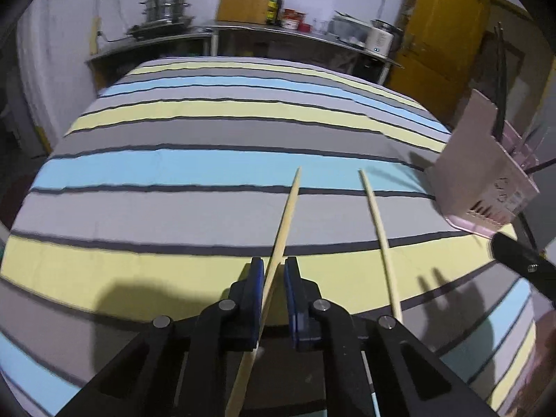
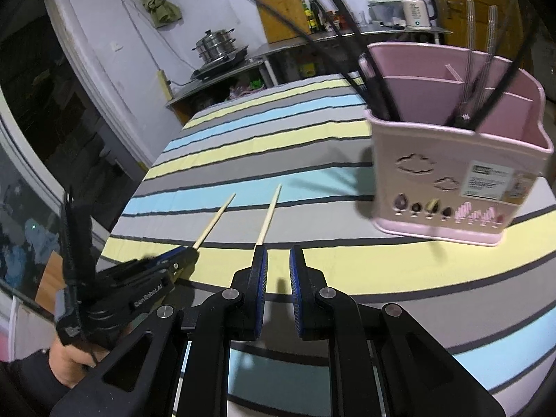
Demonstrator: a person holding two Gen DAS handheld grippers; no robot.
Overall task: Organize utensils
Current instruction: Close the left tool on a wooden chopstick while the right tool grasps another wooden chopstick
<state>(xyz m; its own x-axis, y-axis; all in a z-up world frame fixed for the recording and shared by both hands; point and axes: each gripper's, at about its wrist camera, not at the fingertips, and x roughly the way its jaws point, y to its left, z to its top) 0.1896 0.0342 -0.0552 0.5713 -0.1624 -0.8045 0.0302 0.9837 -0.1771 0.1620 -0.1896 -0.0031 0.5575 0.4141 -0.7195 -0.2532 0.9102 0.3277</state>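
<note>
Two pale wooden chopsticks lie side by side on the striped cloth. One chopstick (image 1: 286, 215) (image 2: 215, 219) runs between the jaws of my left gripper (image 1: 274, 267) (image 2: 189, 253), against the left pad; a gap shows at the right pad, so the jaws stand open. The other chopstick (image 1: 380, 243) (image 2: 267, 215) passes under the left fingertip of my right gripper (image 2: 278, 253), which hangs open over the cloth with nothing between its pads. A pink divided utensil holder (image 2: 451, 160) (image 1: 486, 180) stands to the right, with dark and clear utensils upright in it.
The striped cloth (image 1: 208, 139) covers the whole table. Behind it is a steel counter (image 1: 243, 31) with stacked pots (image 1: 166, 7), a wooden board, bottles and a kettle (image 2: 415, 8). A yellow door (image 1: 441, 34) is at the right. A hand (image 2: 66, 365) grips the left tool.
</note>
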